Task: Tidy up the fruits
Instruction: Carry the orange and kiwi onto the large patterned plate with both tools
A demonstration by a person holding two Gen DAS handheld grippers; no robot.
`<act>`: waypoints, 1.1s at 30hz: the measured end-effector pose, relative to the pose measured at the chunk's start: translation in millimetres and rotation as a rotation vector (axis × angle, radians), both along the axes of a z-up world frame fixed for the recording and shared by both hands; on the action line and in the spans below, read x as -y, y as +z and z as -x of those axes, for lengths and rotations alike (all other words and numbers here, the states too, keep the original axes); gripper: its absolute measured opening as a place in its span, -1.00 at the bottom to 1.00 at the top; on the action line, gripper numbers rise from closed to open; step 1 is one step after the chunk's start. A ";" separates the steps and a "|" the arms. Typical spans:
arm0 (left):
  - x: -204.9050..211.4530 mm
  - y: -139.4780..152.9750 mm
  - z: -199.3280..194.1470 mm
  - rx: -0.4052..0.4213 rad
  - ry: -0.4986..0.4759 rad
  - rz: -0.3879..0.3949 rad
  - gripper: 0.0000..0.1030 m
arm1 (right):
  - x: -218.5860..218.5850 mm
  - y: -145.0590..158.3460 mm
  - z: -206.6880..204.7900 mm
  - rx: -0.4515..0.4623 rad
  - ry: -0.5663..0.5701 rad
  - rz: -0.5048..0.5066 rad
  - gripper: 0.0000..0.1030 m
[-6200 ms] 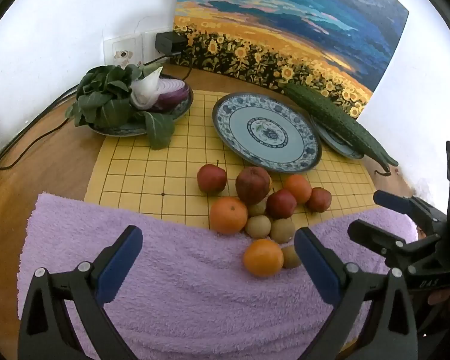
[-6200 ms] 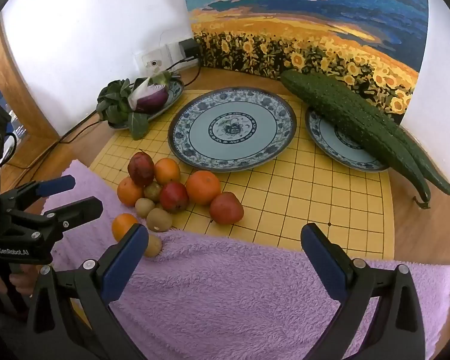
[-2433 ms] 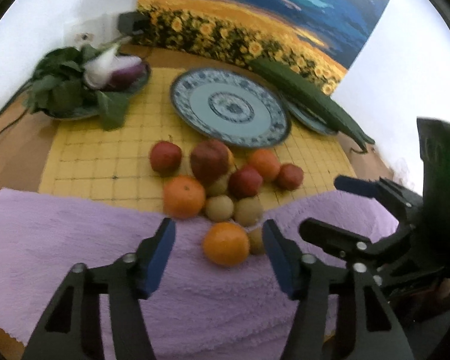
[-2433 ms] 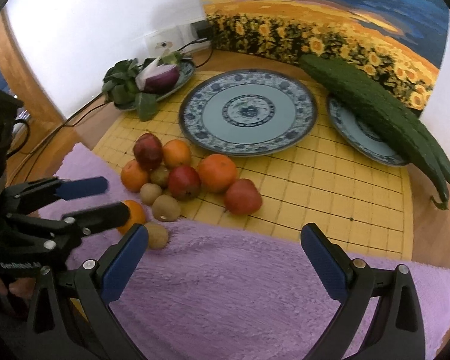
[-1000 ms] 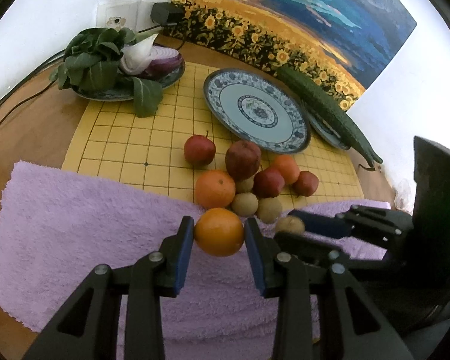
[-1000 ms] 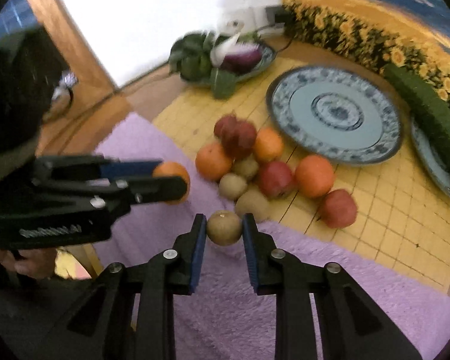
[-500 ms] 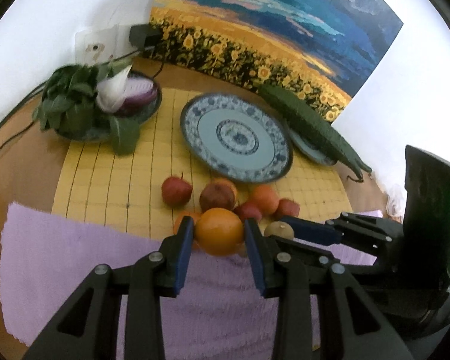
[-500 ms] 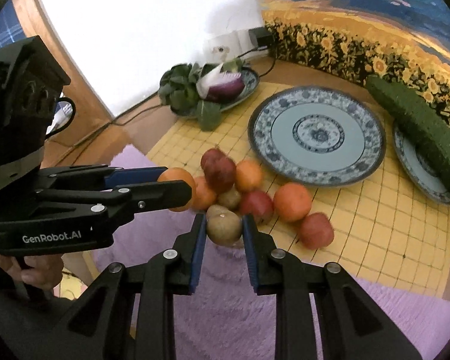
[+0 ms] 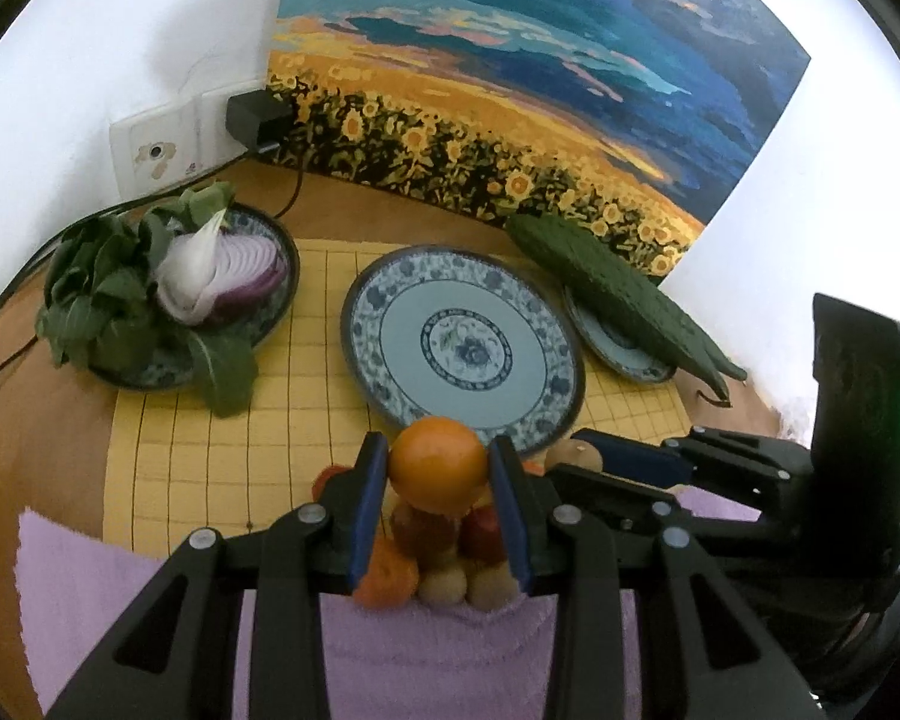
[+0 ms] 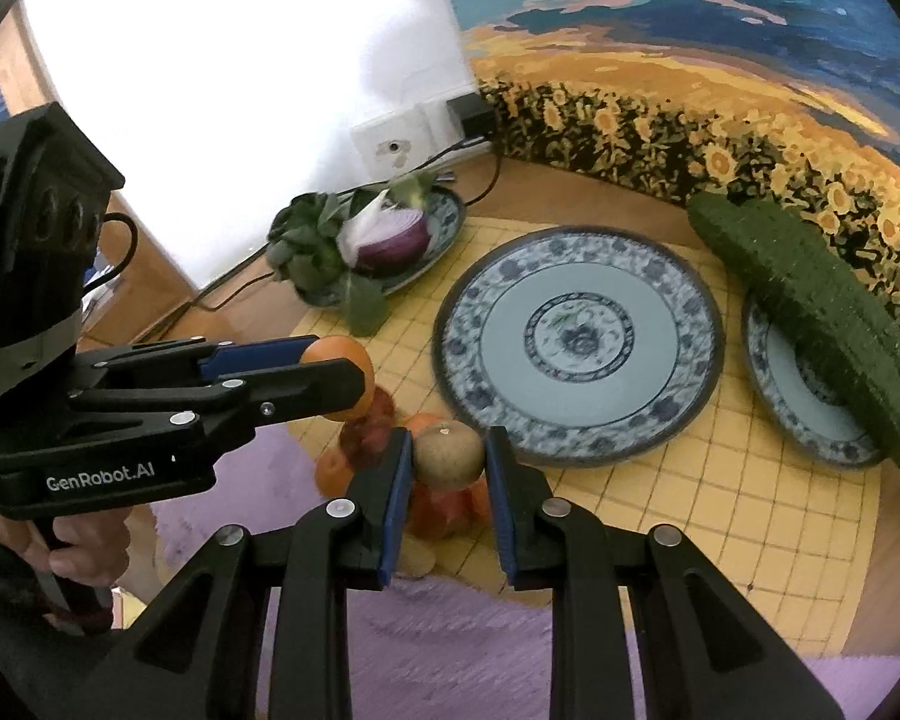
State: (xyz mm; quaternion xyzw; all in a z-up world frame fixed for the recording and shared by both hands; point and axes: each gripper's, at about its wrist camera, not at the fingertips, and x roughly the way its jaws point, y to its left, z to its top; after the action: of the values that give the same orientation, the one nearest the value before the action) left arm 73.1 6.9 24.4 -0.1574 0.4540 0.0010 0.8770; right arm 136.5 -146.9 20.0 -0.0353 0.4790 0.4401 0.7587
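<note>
Orange (image 9: 437, 463) pinched in the left hand-held gripper (image 9: 438, 489) and kiwi (image 10: 448, 455) in the right hand-held gripper (image 10: 448, 468) hover near the empty blue plate's rim (image 9: 561, 330); round fruit could roll off, and the close tools risk colliding.

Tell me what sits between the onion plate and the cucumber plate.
The large blue patterned plate, bare, on the yellow grid mat; both wrist views show it.

White lettering "GenRobot.AI" stands on the black body of the left tongs (image 10: 336, 375), behind their fingers; no other text is legible.
</note>
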 end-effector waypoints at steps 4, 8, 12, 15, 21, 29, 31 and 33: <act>-1.1 -2.5 -9.7 -0.006 -0.011 0.002 -0.30 | 0.1 -1.5 -10.5 0.007 -0.003 0.010 -0.51; -2.1 -3.5 -20.2 -0.008 -0.024 0.006 -0.30 | -1.6 -2.3 -20.7 -0.015 -0.019 0.005 -0.51; -2.9 -5.1 -30.5 -0.010 -0.031 0.004 -0.30 | -5.0 -2.9 -29.9 -0.023 -0.040 0.003 -0.51; -3.0 -5.2 -39.1 -0.009 -0.043 0.001 -0.30 | -6.6 -2.8 -37.8 -0.025 -0.058 -0.014 -0.51; -6.2 -9.2 -60.4 -0.007 -0.068 0.001 -0.29 | -9.4 -11.9 -56.0 -0.034 -0.099 -0.001 -0.51; -4.3 -31.6 -87.4 -0.053 -0.097 -0.008 -0.29 | -7.6 -36.6 -73.0 -0.041 -0.138 0.060 -0.51; -1.1 -39.5 -91.5 -0.073 -0.110 -0.019 -0.29 | -7.1 -41.8 -74.9 -0.043 -0.139 0.074 -0.51; 1.7 -44.5 -92.5 -0.083 -0.121 -0.030 -0.29 | -6.9 -46.5 -75.9 -0.046 -0.139 0.085 -0.51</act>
State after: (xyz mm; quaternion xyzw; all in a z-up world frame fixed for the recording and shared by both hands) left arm 165.5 5.2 -20.0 -0.1162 0.4988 -0.0387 0.8580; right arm 212.4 -139.9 -26.5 -0.0240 0.5161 0.3662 0.7739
